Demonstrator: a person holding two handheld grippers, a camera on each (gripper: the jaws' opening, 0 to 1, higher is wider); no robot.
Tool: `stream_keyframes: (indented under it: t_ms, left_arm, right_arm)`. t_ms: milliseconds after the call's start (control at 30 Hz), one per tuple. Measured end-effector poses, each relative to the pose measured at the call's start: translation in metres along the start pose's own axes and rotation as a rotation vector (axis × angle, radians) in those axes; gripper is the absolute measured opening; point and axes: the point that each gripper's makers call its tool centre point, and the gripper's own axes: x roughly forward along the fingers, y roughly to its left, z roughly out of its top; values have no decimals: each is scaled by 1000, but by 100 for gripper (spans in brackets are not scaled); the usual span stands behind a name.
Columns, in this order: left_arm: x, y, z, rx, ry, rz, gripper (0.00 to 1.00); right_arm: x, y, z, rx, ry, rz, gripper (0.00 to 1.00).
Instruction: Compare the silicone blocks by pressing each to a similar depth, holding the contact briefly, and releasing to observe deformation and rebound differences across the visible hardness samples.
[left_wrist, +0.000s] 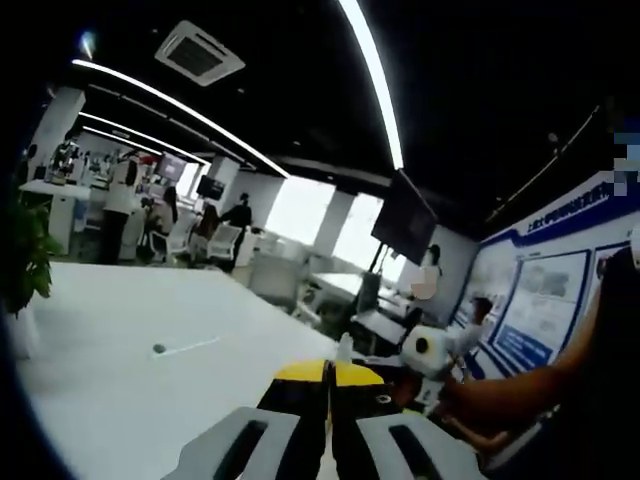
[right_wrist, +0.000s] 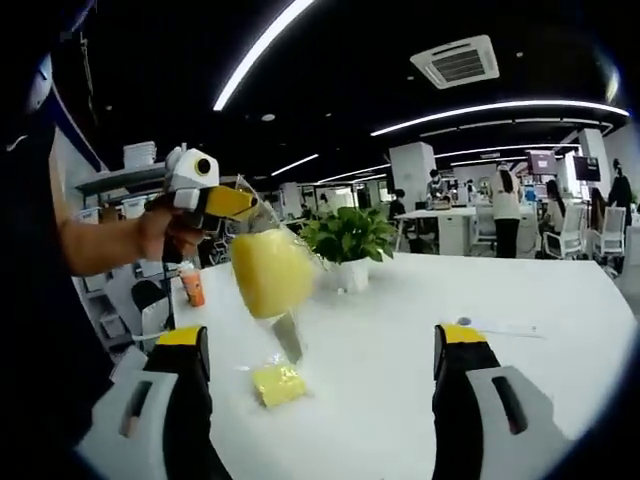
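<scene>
My left gripper (right_wrist: 238, 203), held in a person's hand, hangs above the white table (right_wrist: 400, 400) with its yellow-tipped jaws shut on the top of a clear bag (right_wrist: 270, 270) that holds a yellow silicone block. In the left gripper view, the left gripper (left_wrist: 328, 376) shows its jaws pressed together. A second, smaller yellow silicone block (right_wrist: 278, 383) lies on the table below the bag. My right gripper (right_wrist: 322, 337) stands wide open just in front of that block, with nothing between its jaws. The right gripper (left_wrist: 425, 350) also comes in from the right on a person's arm.
A potted plant (right_wrist: 350, 240) stands on the table behind the bag, and an orange item (right_wrist: 193, 285) stands at its left edge. A thin pen-like thing (right_wrist: 500, 326) lies to the right. Desks, chairs and people fill the office behind.
</scene>
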Motion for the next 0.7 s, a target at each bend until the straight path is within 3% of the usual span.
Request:
stream_keyframes:
  t_ms: [200, 700]
  left_arm:
    - [-5, -1, -11, -20, 6, -3, 0]
    - [-18, -23, -4, -48, -38, -71, 0]
  right_arm:
    - [11, 13, 2, -25, -3, 53, 82]
    - [38, 48, 17, 49, -84, 209, 69]
